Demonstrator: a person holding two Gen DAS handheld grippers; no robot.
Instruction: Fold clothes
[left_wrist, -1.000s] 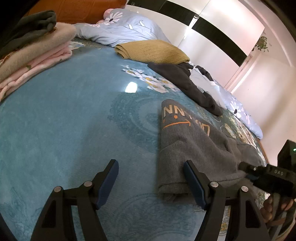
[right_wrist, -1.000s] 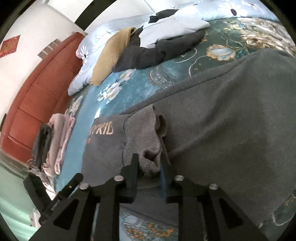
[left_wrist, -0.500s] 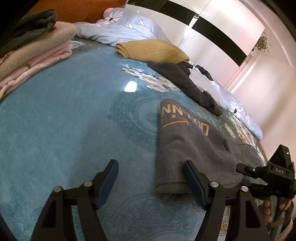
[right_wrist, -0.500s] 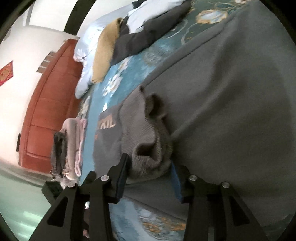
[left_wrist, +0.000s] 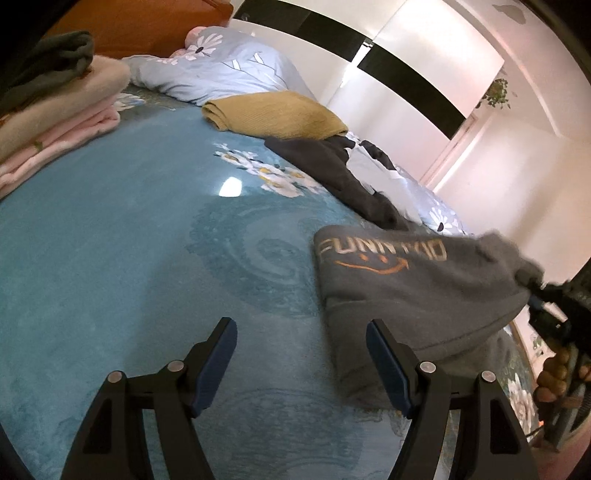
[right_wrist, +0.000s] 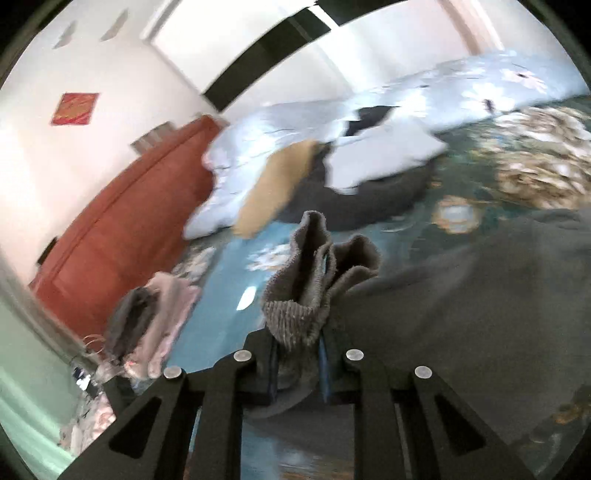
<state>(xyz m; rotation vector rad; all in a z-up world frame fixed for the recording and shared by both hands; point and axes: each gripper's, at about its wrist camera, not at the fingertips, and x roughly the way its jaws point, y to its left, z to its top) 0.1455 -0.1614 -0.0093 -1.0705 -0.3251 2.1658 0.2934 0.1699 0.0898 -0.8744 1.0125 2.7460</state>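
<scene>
Far left, a stack of folded clothes sits on the bed, pink and beige with a dark piece on top; left tool hovers low over bare teal bedspread, its 2 blue-padded fingers spread wide and holding nothing, right finger just beside the near edge of the grey sweatshirt; sweatshirt lies to the right on the bed, orange lettering and smile print facing up, its far right end raised off the bedspread; right tool is clamped on the ribbed cuff, which bunches up between its fingers; right view is blurred, likely mid-swing. Step in hand, as I judge: folding a sleeve or side across the body, roughly mid-garment. Next move calls for carrying the cuff over the printed panel and laying it flat before release, left tool probably pinning the near edge so the cloth does not drag. Surface: soft teal bedspread with floral pattern, glossy highlight; further back, a mustard knit, a dark garment and pale blue bedding, unfolded; room has a red-brown headboard and white wardrobe doors with black bands.
</scene>
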